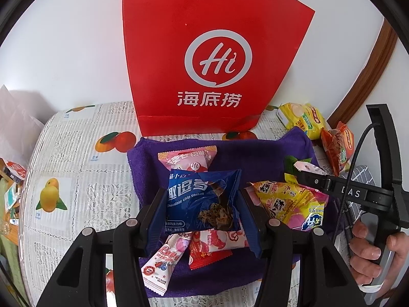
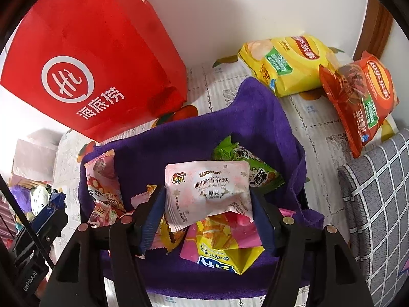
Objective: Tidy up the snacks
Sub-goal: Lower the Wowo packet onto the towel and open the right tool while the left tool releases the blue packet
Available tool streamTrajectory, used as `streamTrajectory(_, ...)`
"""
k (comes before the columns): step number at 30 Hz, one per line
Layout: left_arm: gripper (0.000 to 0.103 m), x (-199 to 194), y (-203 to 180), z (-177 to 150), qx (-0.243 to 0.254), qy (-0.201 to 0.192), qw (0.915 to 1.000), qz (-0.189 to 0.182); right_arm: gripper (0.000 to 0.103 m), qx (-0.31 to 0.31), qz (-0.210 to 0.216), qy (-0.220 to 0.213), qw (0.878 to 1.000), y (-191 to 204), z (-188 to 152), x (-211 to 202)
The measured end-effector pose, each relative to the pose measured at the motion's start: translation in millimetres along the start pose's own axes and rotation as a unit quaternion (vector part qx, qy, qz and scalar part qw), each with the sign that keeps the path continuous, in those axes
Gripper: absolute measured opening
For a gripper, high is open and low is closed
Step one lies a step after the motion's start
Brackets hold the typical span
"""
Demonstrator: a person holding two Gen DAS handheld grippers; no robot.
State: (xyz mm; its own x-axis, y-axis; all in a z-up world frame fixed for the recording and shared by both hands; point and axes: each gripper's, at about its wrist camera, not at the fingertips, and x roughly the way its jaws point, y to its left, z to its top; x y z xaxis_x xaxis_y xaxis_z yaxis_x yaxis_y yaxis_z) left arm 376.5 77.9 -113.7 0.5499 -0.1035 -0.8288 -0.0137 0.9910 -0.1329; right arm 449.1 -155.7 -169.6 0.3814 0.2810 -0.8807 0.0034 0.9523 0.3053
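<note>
My left hand-held gripper (image 1: 202,202) is partly closed on a blue chocolate chip cookie packet (image 1: 203,199), its blue pads pressing the packet's two side edges; this sits in the lower middle of the left wrist view. Under it lies a purple towel (image 1: 255,158) spread on the tabletop (image 1: 64,158), which wears a white lace-patterned cover printed with fruit. On the towel, just above the cookie packet in the frame, is a pink packet (image 1: 188,160); below it lie a white and pink lollipop wrapper (image 1: 161,261) and a red and white packet (image 1: 212,245). To the right sits a heap of yellow and pink snack packets (image 1: 288,204).

My right hand-held gripper (image 2: 208,199), in the lower middle of the right wrist view, stands about half open with a pale pink snowflake crisp packet (image 2: 207,192) between its pads, which touch the packet's sides. No earlier view lets me say more of its jaws. A green packet (image 2: 255,166) lies behind it on the towel.

A red paper bag (image 1: 214,58) stands upright at the towel's far edge, filling the upper middle of the left view. A yellow chip bag (image 2: 283,64) and an orange chip bag (image 2: 358,102) lie in the upper right of the right view, off the towel. My hand (image 1: 370,250) shows at the lower right of the left view.
</note>
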Motion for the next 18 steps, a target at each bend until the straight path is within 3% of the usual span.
streamTrajectory(7, 0.053, 0, 5, 1, -0.006, 0.001, 1.0, 0.0, 0.071, -0.004, -0.004, 0.008, 1.0, 5, 0, 1)
streamTrajectory(18, 0.054, 5, 4, 0, -0.005, 0.008, 1.0, 0.0, 0.075, -0.018, -0.002, -0.017, 1.0, 11, -2, -20)
